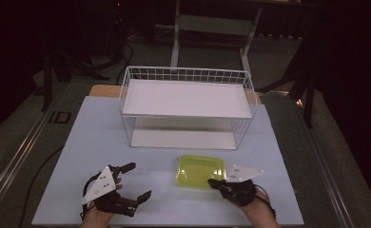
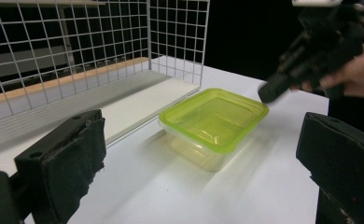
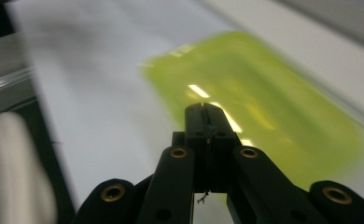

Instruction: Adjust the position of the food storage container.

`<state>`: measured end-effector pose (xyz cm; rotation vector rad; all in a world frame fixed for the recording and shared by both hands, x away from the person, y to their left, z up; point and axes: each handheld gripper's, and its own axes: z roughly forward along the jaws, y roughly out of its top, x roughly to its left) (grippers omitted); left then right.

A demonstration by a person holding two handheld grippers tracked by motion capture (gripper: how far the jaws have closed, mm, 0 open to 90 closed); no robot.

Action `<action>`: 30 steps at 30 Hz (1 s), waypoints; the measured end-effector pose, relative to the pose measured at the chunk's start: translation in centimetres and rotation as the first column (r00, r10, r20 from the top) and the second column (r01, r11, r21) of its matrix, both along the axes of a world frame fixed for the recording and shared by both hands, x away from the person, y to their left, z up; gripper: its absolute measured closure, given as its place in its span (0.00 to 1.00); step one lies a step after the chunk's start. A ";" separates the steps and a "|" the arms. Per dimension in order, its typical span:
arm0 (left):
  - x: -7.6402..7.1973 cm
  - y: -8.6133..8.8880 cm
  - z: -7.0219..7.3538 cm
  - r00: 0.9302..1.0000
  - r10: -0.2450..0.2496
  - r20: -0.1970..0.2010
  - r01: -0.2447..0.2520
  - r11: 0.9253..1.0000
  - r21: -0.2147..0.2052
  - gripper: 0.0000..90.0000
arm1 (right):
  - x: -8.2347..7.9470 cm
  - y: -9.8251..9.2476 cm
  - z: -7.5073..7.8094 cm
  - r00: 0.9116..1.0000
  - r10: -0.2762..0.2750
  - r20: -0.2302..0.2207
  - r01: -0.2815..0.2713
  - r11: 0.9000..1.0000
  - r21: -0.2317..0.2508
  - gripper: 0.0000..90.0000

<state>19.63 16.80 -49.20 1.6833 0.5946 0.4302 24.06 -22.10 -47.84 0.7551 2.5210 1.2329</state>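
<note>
1. Two hand-held grippers work at the near edge of a white table (image 1: 79,142); the person's hands come in from the bottom of the high view.
2. The left gripper (image 1: 138,180) has its jaws spread wide, with nothing between them. In the left gripper view its two black padded jaws stand far apart at the lower corners, bare tabletop between them.
3. Ahead of the left gripper, and off to its right side, sits a clear plastic container with a yellow-green lid (image 2: 215,116), flat on the table with the lid in place.
4. The right gripper (image 1: 214,182) has its jaws pressed together, tips meeting, with nothing clamped between them. In the right gripper view the closed tips lie over the near part of the green lid (image 3: 273,116), which is blurred there.
5. In the high view the right gripper's tip sits at the container's (image 1: 201,172) near right corner; whether it touches the lid cannot be told. The left gripper view shows that tip (image 2: 276,86) just beside the far right edge of the lid.
6. Beyond the container, farther from both grippers, stands a white wire basket rack (image 1: 186,76) holding an upper white shelf and a lower one.
</note>
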 end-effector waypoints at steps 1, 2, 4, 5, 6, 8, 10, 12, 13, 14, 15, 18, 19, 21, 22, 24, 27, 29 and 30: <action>0.0 0.0 0.0 1.000 0.000 0.000 0.000 1.000 0.000 0.03 | 0.0 0.0 0.0 1.000 0.000 0.000 0.000 1.000 0.000 1.00; 0.0 0.0 0.0 1.000 0.000 0.000 0.000 1.000 0.000 0.03 | 0.3 -1.0 0.1 0.999 -0.034 0.014 0.034 0.999 -0.007 1.00; 0.1 -0.1 -0.1 1.000 -0.001 -0.003 0.001 1.000 -0.001 0.03 | 1.3 -3.6 -0.5 0.992 -0.130 0.004 0.130 0.991 -0.027 1.00; 0.1 -0.1 -0.1 1.000 -0.001 -0.004 0.001 1.000 0.002 0.03 | 1.6 -4.2 -1.0 0.989 -0.149 -0.009 0.149 0.988 -0.035 1.00; 0.1 -0.1 -0.1 1.000 -0.001 -0.006 0.001 1.000 0.002 0.03 | 1.9 -4.6 -1.5 0.986 -0.167 -0.018 0.166 0.985 -0.044 1.00; 0.2 -0.2 -0.2 1.000 -0.001 -0.008 0.001 1.000 0.002 0.03 | 2.5 -5.1 -2.4 0.980 -0.193 -0.049 0.191 0.981 -0.047 1.00; 0.2 -0.2 -0.2 1.000 -0.001 -0.014 0.001 1.000 -0.002 0.03 | 3.0 -5.2 -3.2 0.976 -0.207 -0.069 0.203 0.977 -0.061 1.00; 0.3 -0.2 -0.3 1.000 -0.002 -0.018 0.002 1.000 0.001 0.03 | 3.5 -5.1 -3.9 0.974 -0.212 -0.079 0.206 0.976 -0.075 1.00; 0.3 -0.2 -0.3 1.000 -0.002 -0.018 0.002 1.000 0.001 0.03 | 3.5 -5.1 -3.9 0.974 -0.212 -0.079 0.206 0.976 -0.075 1.00; 0.3 -0.2 -0.3 1.000 -0.002 -0.018 0.002 1.000 0.001 0.03 | 3.7 -5.0 -4.2 0.974 -0.210 -0.079 0.203 0.975 -0.087 1.00; 0.3 -0.3 -0.4 1.000 -0.002 -0.021 0.002 1.000 0.003 0.03 | 4.1 -4.6 -4.9 0.974 -0.207 -0.092 0.199 0.976 -0.085 1.00; 0.2 -0.3 -0.4 1.000 -0.002 -0.020 0.002 1.000 0.005 0.03 | 4.4 -3.8 -5.5 0.979 -0.180 -0.095 0.172 0.981 -0.088 1.00; 0.2 -0.3 -0.4 1.000 -0.002 -0.020 0.002 1.000 0.005 0.03 | 4.4 -3.8 -5.5 0.979 -0.180 -0.095 0.172 0.981 -0.088 1.00; 0.2 -0.3 -0.4 1.000 -0.002 -0.023 0.002 1.000 0.002 0.03 | 4.6 -2.8 -5.7 0.982 -0.163 -0.095 0.153 0.983 -0.099 1.00; 0.2 -0.3 -0.4 1.000 0.000 -0.024 0.000 1.000 0.004 0.03 | 4.8 -2.5 -5.8 0.982 -0.162 -0.099 0.153 0.984 -0.094 1.00; 0.3 -0.2 -0.4 1.000 -0.001 -0.025 0.001 1.000 0.002 0.03 | 5.0 -2.0 -5.8 0.982 -0.157 -0.102 0.147 0.985 -0.093 1.00; 0.2 -0.3 -0.4 1.000 -0.004 -0.027 0.004 1.000 0.004 0.03 | 5.1 -1.8 -5.7 0.983 -0.156 -0.102 0.147 0.985 -0.092 1.00; 0.2 -0.3 -0.4 1.000 -0.006 -0.028 0.007 1.000 0.008 0.03 | 5.4 -0.8 -5.7 0.984 -0.143 -0.106 0.134 0.987 -0.083 1.00; 0.2 -0.3 -0.4 1.000 -0.007 -0.028 0.008 1.000 0.007 0.03 | 5.4 -0.4 -5.7 0.984 -0.138 -0.108 0.130 0.988 -0.080 1.00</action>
